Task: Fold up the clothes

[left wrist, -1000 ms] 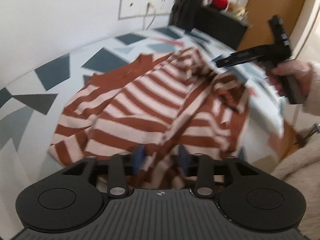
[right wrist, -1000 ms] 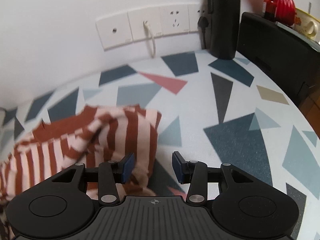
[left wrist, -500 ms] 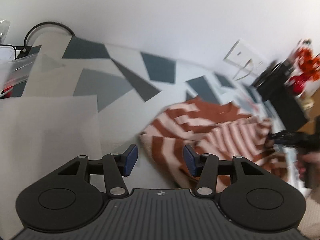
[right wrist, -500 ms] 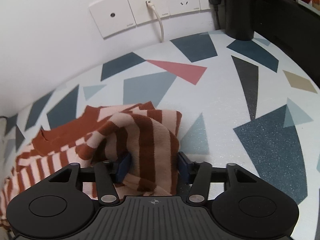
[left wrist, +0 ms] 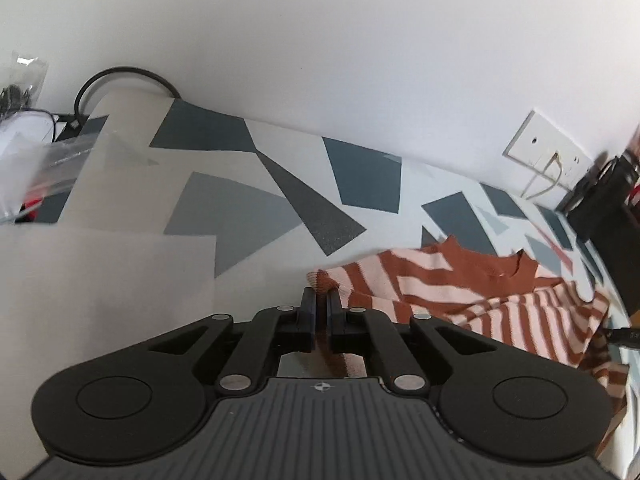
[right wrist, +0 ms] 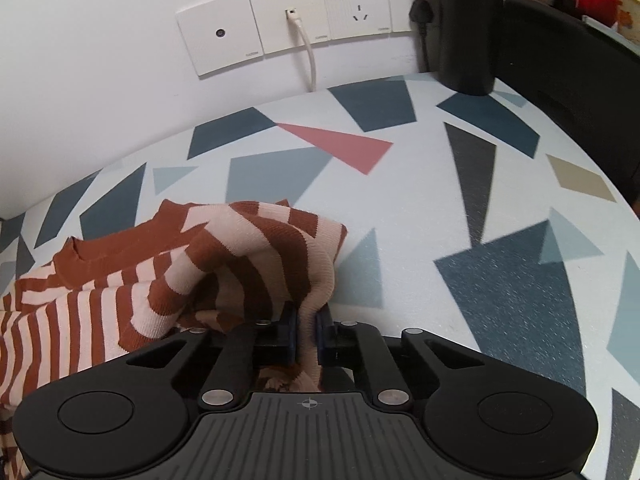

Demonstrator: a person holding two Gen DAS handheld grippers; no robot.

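each matte black plastic two-finger gripper, left [left wrist: 321, 304] and right [right wrist: 306, 322], shows dark blue pads, silver pivot screws, round side discs, a ribbed grey base and a small crosshair mark.

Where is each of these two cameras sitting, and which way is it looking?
Left wrist view: rides on the left gripper, looking down along its fingers at a sleeve cuff of the striped sweater pinched between them, with the patterned tablecloth and wall beyond. No hand shows.
Right wrist view: rides on the right gripper, looking down along its fingers, shut on a sweater fold, toward the wall sockets. No hand shows.
Shared: the sweater, tablecloth, sockets and white cable.
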